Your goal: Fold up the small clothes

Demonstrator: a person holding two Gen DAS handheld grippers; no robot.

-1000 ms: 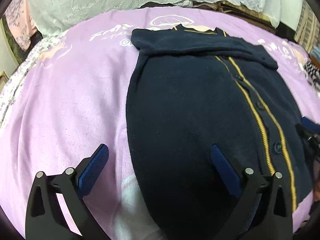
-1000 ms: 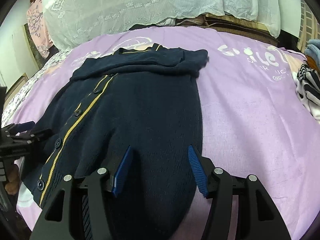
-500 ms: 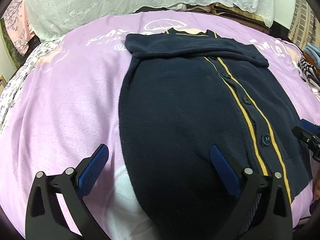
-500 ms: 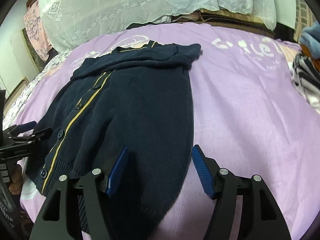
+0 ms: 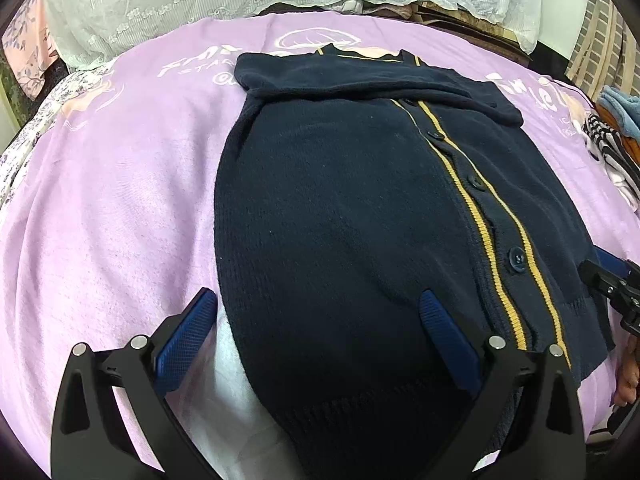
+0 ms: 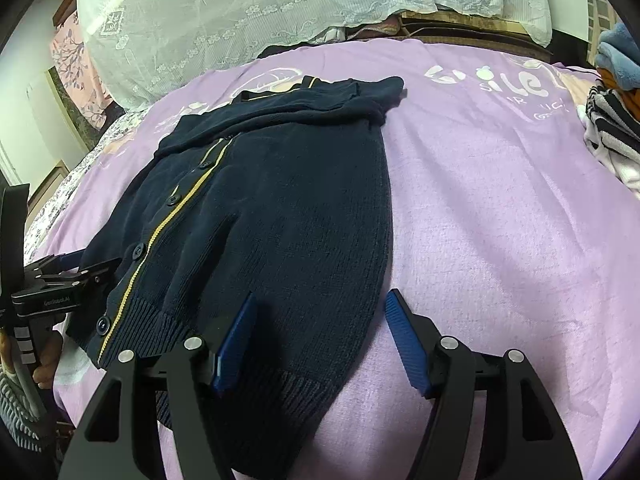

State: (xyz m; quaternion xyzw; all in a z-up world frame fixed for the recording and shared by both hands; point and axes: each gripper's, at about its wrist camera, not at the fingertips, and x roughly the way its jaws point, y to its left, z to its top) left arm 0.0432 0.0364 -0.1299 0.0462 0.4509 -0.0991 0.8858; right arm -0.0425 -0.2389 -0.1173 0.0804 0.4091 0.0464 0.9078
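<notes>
Partly — cardigan [image 5: 340, 220] hem behind tool [image 5: 316, 328]

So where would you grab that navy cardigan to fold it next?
Probably at the ribbed hem, coming in from the near edge of the bed. The cardigan lies flat with sleeves folded across the top, and both grippers, left and right, are open over the hem's two corners.

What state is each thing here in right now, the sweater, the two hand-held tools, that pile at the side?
Navy cardigan: lying flat on the purple blanket, buttoned, sleeves folded across the top.
Left tool: open, straddling the cardigan's near edge, gripping nothing.
Right tool: open over the hem corner, pads not pressing it.
Clothes pile: heaped, not folded flat.
</notes>
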